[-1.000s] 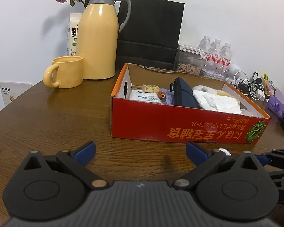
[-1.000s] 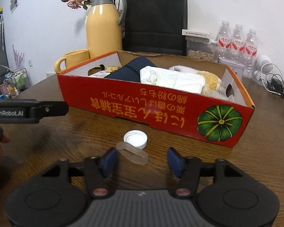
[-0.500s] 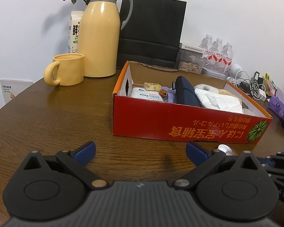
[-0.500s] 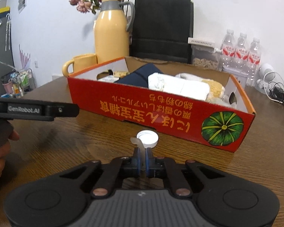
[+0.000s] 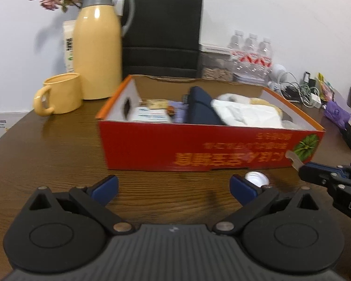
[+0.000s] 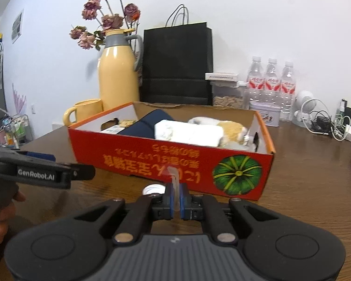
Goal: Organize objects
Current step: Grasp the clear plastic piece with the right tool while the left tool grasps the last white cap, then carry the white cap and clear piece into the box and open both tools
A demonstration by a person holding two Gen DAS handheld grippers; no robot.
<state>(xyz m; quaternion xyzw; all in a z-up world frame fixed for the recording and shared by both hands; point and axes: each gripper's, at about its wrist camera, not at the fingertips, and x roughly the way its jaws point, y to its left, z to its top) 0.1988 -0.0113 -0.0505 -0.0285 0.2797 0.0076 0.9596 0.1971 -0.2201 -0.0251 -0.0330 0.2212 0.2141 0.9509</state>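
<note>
A red cardboard box (image 5: 199,149) (image 6: 152,157) with a pumpkin print stands on the brown wooden table. It holds a dark blue pouch (image 6: 145,126), a white cloth (image 6: 189,133) and small packets. My right gripper (image 6: 175,201) is shut on a translucent flat strip (image 6: 174,175) and holds it up in front of the box; the strip also shows in the left wrist view (image 5: 293,158). A white bottle cap (image 5: 257,179) (image 6: 153,189) lies on the table by the box. My left gripper (image 5: 173,187) is open and empty, low over the table.
A yellow thermos (image 5: 97,53), a yellow mug (image 5: 60,94) and a black paper bag (image 5: 162,32) stand behind the box. Water bottles (image 6: 271,79), a food container (image 6: 225,93), a tin and tangled cables (image 6: 323,121) are at the back right.
My right gripper closed on the translucent strip and lifted it off the table, leaving the white cap. Both grippers rose and the left one shifted slightly.
</note>
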